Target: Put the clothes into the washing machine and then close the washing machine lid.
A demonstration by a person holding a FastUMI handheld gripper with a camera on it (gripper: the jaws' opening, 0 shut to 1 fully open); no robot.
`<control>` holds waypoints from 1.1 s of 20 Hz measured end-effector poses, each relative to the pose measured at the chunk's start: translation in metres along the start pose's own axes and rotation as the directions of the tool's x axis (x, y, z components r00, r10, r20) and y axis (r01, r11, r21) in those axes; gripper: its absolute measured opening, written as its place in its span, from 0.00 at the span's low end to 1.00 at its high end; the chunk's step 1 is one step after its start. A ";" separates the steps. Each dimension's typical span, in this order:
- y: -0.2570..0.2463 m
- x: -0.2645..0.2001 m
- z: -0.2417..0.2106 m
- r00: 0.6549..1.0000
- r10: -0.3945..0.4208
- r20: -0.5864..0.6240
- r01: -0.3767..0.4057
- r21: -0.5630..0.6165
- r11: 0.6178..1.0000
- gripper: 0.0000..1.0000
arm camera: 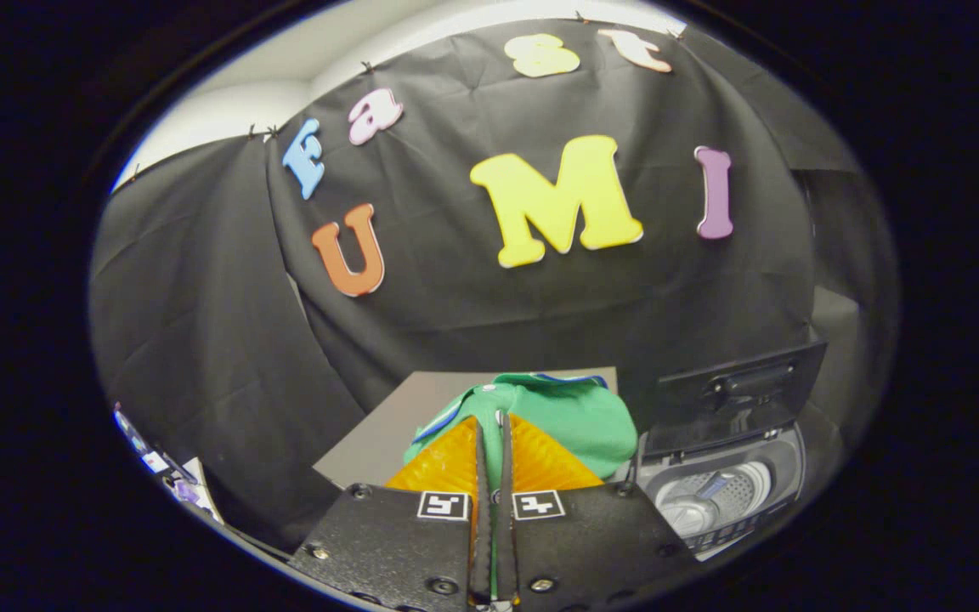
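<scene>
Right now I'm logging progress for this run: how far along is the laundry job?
Done: the gripper is shut on the green shirt, which hangs bunched at the fingertips above the grey table. In hand: carrying it toward the washing machine, just to the right, whose lid stands open over a drum that looks empty. Left: drop the shirt into the drum, then close the lid.

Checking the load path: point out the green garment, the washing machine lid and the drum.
Green garment (579, 418): gripper view, cloth beyond the tongs' tips.
Washing machine lid (736, 395): gripper view, raised panel's middle.
Drum (715, 497): gripper view, open interior.
</scene>
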State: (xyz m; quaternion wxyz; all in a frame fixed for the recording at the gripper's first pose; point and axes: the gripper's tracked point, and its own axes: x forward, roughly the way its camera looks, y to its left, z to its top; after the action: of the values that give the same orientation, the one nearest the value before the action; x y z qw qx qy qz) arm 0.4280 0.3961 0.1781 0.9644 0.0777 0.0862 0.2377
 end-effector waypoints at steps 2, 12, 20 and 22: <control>-0.014 -0.028 0.024 0.998 -0.015 0.055 0.015 -0.003 1.000 0.06; -0.127 -0.146 0.121 0.955 -0.159 0.251 0.158 0.024 0.987 0.06; -0.224 -0.158 0.112 0.952 -0.212 0.222 0.220 -0.014 0.975 0.06; -0.243 -0.147 0.096 0.961 -0.207 0.181 0.214 -0.016 0.977 0.06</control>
State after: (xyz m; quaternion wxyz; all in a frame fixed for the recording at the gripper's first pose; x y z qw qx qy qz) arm 0.4277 0.1038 0.2438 0.9892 0.0723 0.0032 0.1274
